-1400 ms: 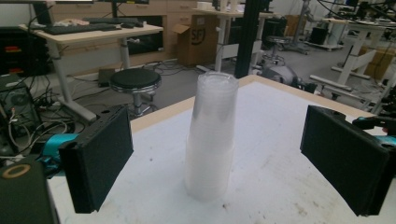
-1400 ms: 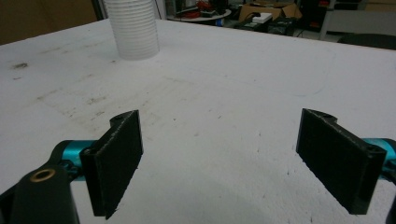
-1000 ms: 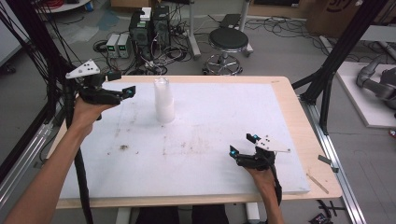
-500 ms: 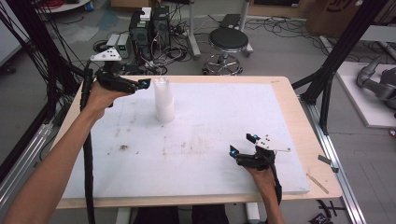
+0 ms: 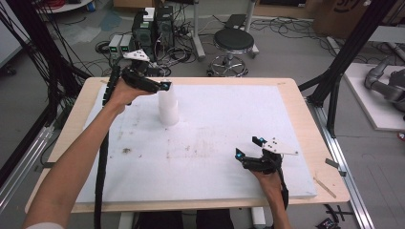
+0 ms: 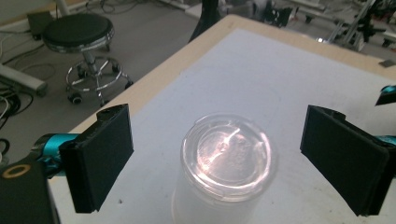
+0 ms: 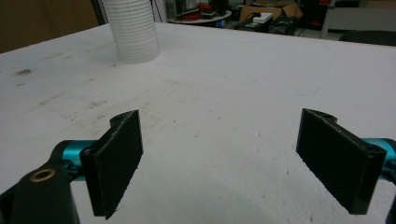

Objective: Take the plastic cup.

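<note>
1. The stack of cups (image 5: 168, 106) stands upside down on the white board (image 5: 215, 143), toward the board's far left part. It is white and ribbed, with a clear bottom facing up.
2. My left gripper (image 5: 162, 86) hangs at the top of the stack of cups, on its left side as the high view shows it. Its jaws are spread wide and nothing is clamped.
3. In the left gripper view, the stack of cups (image 6: 224, 163) sits between the two black pads (image 6: 100, 161), with a clear gap on each side. Neither pad touches the stack.
4. My left forearm (image 5: 81, 162) runs from the near left edge of the board up to the stack of cups.
5. My right gripper (image 5: 248, 148) rests low on the board, well apart from the stack of cups, toward the near right part. Its jaws are released and nothing is between them.
6. In the right gripper view, the stack of cups (image 7: 132, 30) stands far ahead, beyond the left pad (image 7: 116, 156). Bare, scuffed board lies between the pads.
7. A round black stool (image 5: 233, 45) stands on the floor beyond the far edge of the board, right of the stack of cups.
8. Dark boxes with cables (image 5: 153, 28) sit on the floor behind the stack of cups.
</note>
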